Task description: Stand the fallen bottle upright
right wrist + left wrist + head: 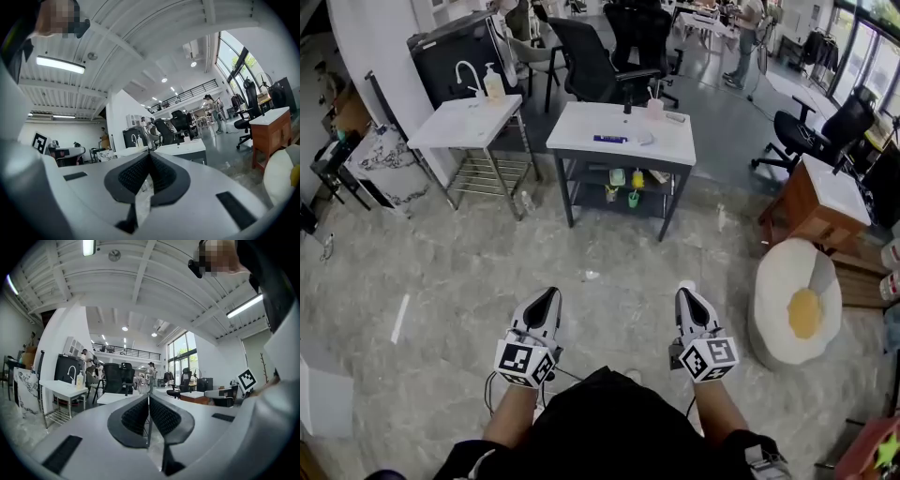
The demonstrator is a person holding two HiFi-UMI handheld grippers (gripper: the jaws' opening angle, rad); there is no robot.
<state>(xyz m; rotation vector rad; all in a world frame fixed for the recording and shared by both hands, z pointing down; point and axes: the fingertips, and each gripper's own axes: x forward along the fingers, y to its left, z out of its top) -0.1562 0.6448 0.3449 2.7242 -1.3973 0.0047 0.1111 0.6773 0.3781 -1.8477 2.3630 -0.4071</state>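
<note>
The left gripper [549,298], white with black ribbed pads, is held level low above the grey marbled floor [469,272]; its jaws are pressed together with nothing between them; the right gripper [685,298] is level beside it and apart from it, its jaws likewise closed flat on each other and empty; both point toward the white rectangular table on a dark frame [581,127], well ahead; a slim dark-blue bottle [609,139] lies on its side on that tabletop; a pale pink cup with a straw [654,109] stands behind the bottle; a smaller white side table [455,127] stands to the left.
</note>
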